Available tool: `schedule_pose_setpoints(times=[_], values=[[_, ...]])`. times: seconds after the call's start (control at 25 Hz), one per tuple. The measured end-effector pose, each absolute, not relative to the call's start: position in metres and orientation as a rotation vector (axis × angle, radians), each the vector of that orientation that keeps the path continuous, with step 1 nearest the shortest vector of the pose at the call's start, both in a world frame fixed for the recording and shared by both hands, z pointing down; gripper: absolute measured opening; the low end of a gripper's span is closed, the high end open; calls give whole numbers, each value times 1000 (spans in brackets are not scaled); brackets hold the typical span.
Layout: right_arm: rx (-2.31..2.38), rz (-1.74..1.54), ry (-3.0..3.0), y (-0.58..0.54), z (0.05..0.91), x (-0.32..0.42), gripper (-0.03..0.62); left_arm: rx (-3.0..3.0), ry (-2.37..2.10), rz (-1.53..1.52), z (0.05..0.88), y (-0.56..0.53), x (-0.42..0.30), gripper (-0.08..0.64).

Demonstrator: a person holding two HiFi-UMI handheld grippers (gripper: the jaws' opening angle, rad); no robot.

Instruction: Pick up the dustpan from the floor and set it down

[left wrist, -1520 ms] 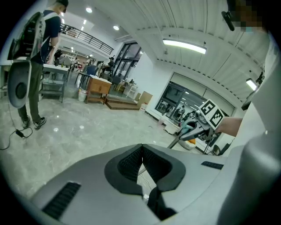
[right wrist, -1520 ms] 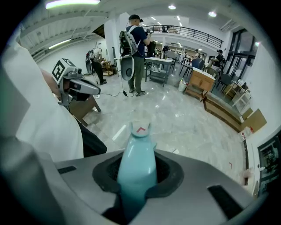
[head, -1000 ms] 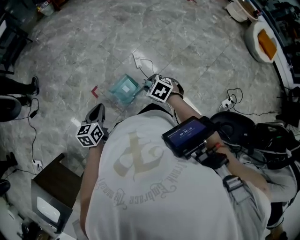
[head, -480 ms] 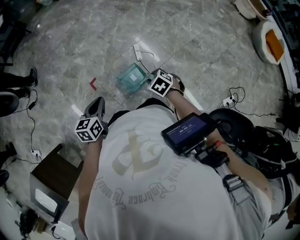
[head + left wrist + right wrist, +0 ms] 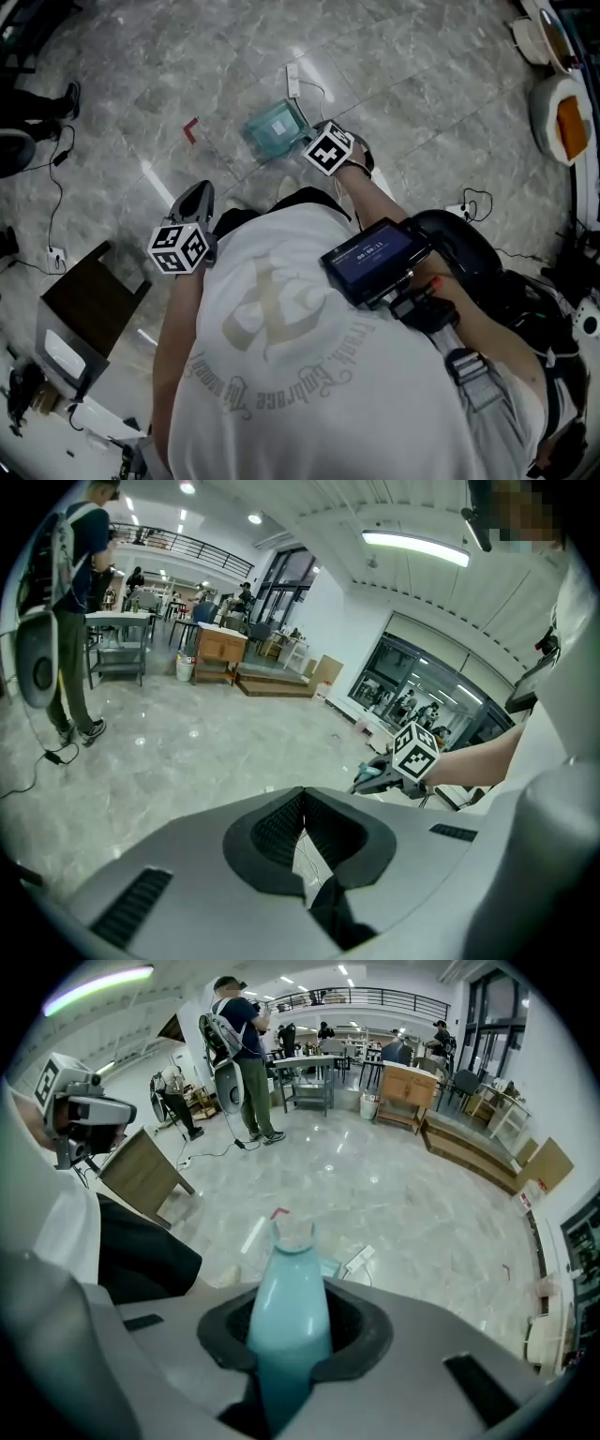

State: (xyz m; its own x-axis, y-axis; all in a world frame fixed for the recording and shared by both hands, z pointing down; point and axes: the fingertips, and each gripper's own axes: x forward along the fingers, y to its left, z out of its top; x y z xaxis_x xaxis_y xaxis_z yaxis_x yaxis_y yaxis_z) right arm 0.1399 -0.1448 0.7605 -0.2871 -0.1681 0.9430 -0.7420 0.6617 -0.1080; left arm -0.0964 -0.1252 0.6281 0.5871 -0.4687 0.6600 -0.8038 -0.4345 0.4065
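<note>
The teal translucent dustpan [image 5: 275, 131] hangs low over the grey marble floor, ahead of the person. My right gripper [image 5: 307, 147] is shut on its handle [image 5: 289, 1321], which fills the gap between the jaws in the right gripper view. I cannot tell whether the pan touches the floor. My left gripper [image 5: 194, 197] is off to the left, apart from the dustpan, pointing down at bare floor. Its jaws meet at the tips [image 5: 302, 803] with nothing between them. The left gripper view also shows the right gripper's marker cube [image 5: 413, 750].
A white power strip [image 5: 292, 77] with its cable lies just beyond the dustpan, and a red mark [image 5: 191, 129] is on the floor to its left. A brown cabinet [image 5: 89, 300] stands at lower left. Cables [image 5: 56, 216] and another person's shoe [image 5: 71, 94] are at far left.
My right gripper has carried the dustpan farther out from the person and lower toward the floor. The left gripper has shifted a little.
</note>
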Motion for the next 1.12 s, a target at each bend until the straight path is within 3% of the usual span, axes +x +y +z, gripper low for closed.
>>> schedule_pose_setpoints(times=[1.12], values=[[706, 678, -1801, -134, 829, 106, 98, 1957, -1314, 534, 605, -56, -157, 12]])
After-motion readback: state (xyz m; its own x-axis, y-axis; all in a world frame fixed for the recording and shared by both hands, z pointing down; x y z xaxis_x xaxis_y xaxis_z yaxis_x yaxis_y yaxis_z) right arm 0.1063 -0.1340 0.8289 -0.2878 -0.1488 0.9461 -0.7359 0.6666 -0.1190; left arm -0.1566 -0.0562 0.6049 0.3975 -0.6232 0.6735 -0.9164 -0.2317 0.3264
